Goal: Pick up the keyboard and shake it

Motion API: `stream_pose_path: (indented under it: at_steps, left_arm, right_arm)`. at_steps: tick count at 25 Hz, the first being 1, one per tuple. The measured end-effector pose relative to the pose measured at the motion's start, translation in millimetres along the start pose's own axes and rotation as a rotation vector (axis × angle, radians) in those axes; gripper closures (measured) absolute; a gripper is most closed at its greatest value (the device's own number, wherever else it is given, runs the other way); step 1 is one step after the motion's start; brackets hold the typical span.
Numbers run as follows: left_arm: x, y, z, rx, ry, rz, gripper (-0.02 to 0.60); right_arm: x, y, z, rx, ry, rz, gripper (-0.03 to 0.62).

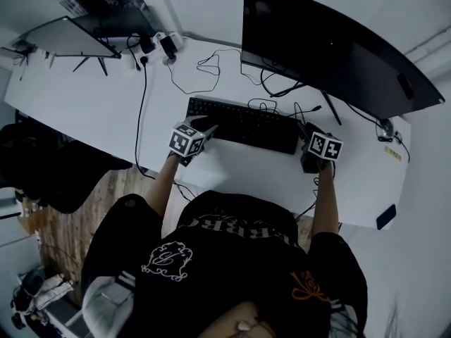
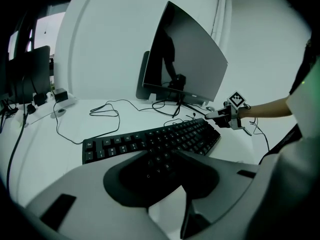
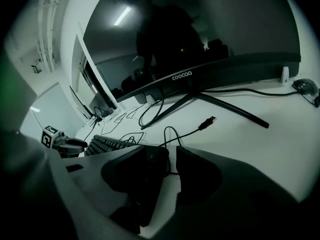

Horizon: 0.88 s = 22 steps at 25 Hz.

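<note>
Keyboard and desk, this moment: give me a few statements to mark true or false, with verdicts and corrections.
1. The keyboard lies flat on the desk, in front of the monitor. True.
2. Both grippers are at the keyboard's left end. False: the left gripper is at its left end, the right gripper at its right end.
3. The right gripper's jaws are pressed together. False: they stand apart, with bare desk showing in the gap.
4. An unplugged USB plug lies on the desk. True.
5. The monitor shows a bright picture. False: its screen is dark.
</note>
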<state>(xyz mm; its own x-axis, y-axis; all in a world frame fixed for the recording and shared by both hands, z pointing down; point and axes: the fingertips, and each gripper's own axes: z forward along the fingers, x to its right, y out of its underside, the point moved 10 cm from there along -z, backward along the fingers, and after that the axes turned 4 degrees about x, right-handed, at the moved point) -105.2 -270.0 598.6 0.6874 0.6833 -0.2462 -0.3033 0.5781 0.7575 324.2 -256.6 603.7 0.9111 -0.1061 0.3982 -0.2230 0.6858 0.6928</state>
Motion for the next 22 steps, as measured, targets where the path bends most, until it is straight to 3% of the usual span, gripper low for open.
stream_pose_path:
  at_steps: [10, 17, 22]
  left_arm:
    - [16.0, 0.3, -34.0, 0.083, 0.061, -0.003, 0.419]
    - [27.0, 17.7, -60.6, 0.122, 0.102, -0.038, 0.42]
    - [46.0, 26.2, -78.9, 0.164, 0.129, -0.055, 0.42]
  right_arm:
    - [-71.0, 15.2, -57.0, 0.144, -0.082, -0.04, 0.396]
    - [-141.4, 52.6, -76.3, 0.153, -0.085, -0.093, 0.404]
    - [-181.8, 71.0, -81.1, 0.145, -0.155, -0.096, 0.41]
